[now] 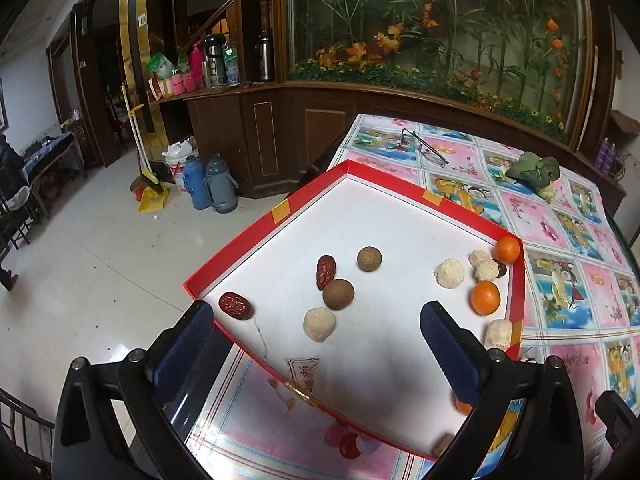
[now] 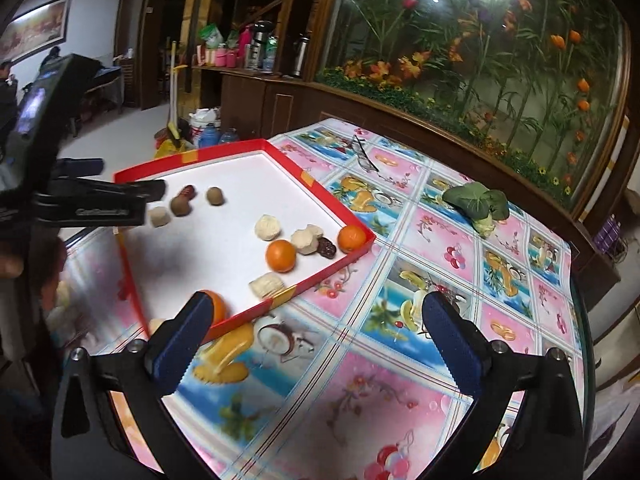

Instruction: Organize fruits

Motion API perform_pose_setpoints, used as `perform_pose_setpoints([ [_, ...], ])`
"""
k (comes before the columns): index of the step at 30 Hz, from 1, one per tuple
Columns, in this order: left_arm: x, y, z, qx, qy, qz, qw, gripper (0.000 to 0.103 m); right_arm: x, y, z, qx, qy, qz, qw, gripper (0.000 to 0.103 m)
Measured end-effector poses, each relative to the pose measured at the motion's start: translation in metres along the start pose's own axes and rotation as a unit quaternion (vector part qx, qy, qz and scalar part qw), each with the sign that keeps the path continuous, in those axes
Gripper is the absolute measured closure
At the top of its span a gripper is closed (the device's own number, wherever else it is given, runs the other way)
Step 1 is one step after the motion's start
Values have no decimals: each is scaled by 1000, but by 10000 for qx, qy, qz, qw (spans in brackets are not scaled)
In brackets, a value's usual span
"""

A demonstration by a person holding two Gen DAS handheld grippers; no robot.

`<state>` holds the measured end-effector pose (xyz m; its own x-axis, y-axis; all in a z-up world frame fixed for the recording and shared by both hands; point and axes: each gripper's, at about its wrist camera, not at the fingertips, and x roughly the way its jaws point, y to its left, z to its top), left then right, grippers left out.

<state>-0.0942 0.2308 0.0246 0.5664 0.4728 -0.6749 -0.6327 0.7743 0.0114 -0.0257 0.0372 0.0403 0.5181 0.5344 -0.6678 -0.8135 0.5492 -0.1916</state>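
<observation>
A red-rimmed tray (image 1: pixel 304 196) (image 2: pixel 320 190) with a white floor lies on the table. In it are two red dates (image 1: pixel 236 306), two brown round fruits (image 1: pixel 338 294), an orange (image 1: pixel 485 298) (image 2: pixel 281 255), a second orange (image 1: pixel 507 249) (image 2: pixel 351 238) in the far corner, and several pale lumpy fruits (image 1: pixel 319 324) (image 2: pixel 268 228). My left gripper (image 1: pixel 316 332) hangs open over the tray's near part, nothing between its fingers. My right gripper (image 2: pixel 320 332) is open over the tablecloth beside the tray. A third orange (image 2: pixel 216 306) sits behind its left finger. The left gripper (image 2: pixel 100 200) shows at the left of the right wrist view.
A flowered tablecloth (image 2: pixel 400 380) covers the table. A green leafy vegetable (image 1: pixel 534 170) (image 2: pixel 478 204) and a pair of glasses (image 1: pixel 426 146) (image 2: pixel 366 156) lie beyond the tray. The table edge drops to a tiled floor (image 1: pixel 100 260) at the left, with flasks (image 1: pixel 210 188) by a wooden cabinet.
</observation>
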Motion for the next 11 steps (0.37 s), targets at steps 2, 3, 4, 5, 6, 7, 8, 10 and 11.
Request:
perform_pose_setpoints([
  [2, -2, 0, 1, -13, 13, -57, 10000, 0, -6, 3, -2, -62, -39, 42, 10000, 0],
  [3, -2, 0, 2, -28, 17, -78, 10000, 0, -9, 5, -3, -89, -55, 60, 9999, 0],
  [4, -2, 1, 2, -54, 33, -111, 9999, 0, -10, 6, -4, -110, -64, 83, 9999, 0],
  [5, -2, 1, 2, -71, 54, -127, 9999, 0, -11, 7, -5, -129, -62, 97, 9999, 0],
  [6, -1, 2, 2, -105, 67, -121, 9998, 0, -11, 7, -5, -136, -62, 96, 9998, 0],
  [7, -2, 2, 1, -127, 27, -68, 9999, 0, -11, 8, -5, -138, -66, 96, 9998, 0],
  [8, -3, 1, 1, -102, -45, 75, 9999, 0, -11, 8, -5, -134, -67, 105, 9998, 0],
  [10, -3, -1, 2, -42, -68, 83, 9999, 0, -12, 9, -6, -126, -81, 134, 9998, 0],
  [11, -3, -1, 2, -43, -56, 36, 10000, 0, -12, 9, -5, -129, -87, 136, 9998, 0],
])
